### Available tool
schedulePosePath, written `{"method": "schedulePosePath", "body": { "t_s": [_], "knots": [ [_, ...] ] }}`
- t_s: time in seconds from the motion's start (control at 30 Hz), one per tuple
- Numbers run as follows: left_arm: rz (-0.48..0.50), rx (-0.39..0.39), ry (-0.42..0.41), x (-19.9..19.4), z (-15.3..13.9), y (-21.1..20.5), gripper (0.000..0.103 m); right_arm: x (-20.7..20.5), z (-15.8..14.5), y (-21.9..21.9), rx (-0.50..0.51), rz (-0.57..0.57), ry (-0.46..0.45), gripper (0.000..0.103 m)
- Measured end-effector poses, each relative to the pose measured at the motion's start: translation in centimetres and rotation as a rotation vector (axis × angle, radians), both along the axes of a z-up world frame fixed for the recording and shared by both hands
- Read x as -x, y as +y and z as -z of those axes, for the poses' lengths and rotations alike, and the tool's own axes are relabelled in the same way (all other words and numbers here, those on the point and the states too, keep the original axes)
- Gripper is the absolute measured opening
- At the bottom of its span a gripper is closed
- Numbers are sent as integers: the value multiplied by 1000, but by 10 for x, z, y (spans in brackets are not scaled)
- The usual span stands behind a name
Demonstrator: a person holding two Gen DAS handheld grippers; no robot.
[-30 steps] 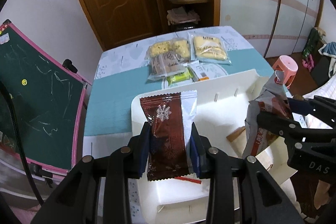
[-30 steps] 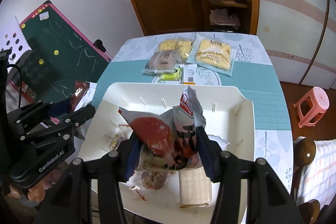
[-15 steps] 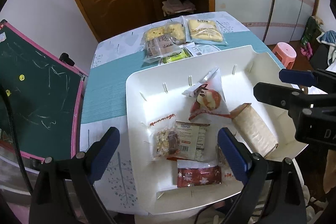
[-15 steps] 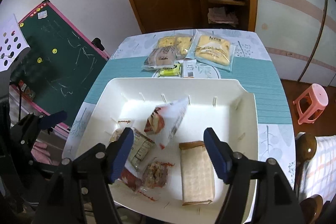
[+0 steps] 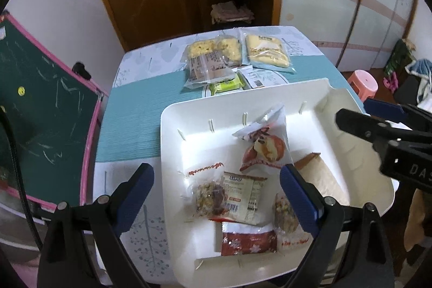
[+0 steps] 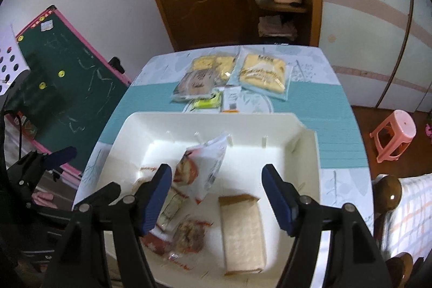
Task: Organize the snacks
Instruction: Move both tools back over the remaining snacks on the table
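A white tray (image 5: 321, 96) (image 6: 270, 123) sits at the near end of the table with several snack packets in it. The dark red snowflake packet (image 5: 248, 242) lies at its near edge, and a red-and-white pastry packet (image 5: 266, 145) (image 6: 202, 166) lies in the middle. A long beige wafer pack (image 6: 243, 231) (image 5: 321, 180) rests on the tray's right side. My left gripper (image 5: 216, 180) hangs open above the tray with nothing between its fingers. My right gripper (image 6: 217, 180) is open too, over the pastry packet and wafer pack. Each gripper shows at the edge of the other's view.
More packets lie on the table beyond the tray: two yellow cake packs (image 5: 267, 50) (image 6: 263, 72), a brown bun pack (image 5: 208, 69), a small green packet (image 5: 226, 84). A green chalkboard (image 5: 40, 120) leans at the left; a pink stool (image 6: 394, 136) stands at the right.
My left gripper let go of the dark red snowflake packet, which now lies in the tray. My right gripper released the red-and-white pastry packet into the tray. Both stand open.
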State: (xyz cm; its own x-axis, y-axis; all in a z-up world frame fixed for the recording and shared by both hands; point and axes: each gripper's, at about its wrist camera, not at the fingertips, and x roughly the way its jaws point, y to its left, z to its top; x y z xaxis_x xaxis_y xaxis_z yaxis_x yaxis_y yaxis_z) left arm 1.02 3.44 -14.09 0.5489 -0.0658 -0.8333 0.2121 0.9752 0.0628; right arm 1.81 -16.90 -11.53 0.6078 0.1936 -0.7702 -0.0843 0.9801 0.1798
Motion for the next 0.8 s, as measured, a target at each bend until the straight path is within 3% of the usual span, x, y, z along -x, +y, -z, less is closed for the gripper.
{"method": "schedulePosePath", "body": {
  "t_s": [0.33,0.53,0.8],
  "knots": [
    [-118,-63,-33,-45,-15,-9,94,-44,-11,-38,-105,11,-22,70],
    [-103,-114,-58,-68,-24,-33,94,-66,-22,-60,-143,8,-53,70],
    [-74,-73,-59,-119,-35,-55,94,-103,-30,-85,-167,21,-63,71]
  ]
}}
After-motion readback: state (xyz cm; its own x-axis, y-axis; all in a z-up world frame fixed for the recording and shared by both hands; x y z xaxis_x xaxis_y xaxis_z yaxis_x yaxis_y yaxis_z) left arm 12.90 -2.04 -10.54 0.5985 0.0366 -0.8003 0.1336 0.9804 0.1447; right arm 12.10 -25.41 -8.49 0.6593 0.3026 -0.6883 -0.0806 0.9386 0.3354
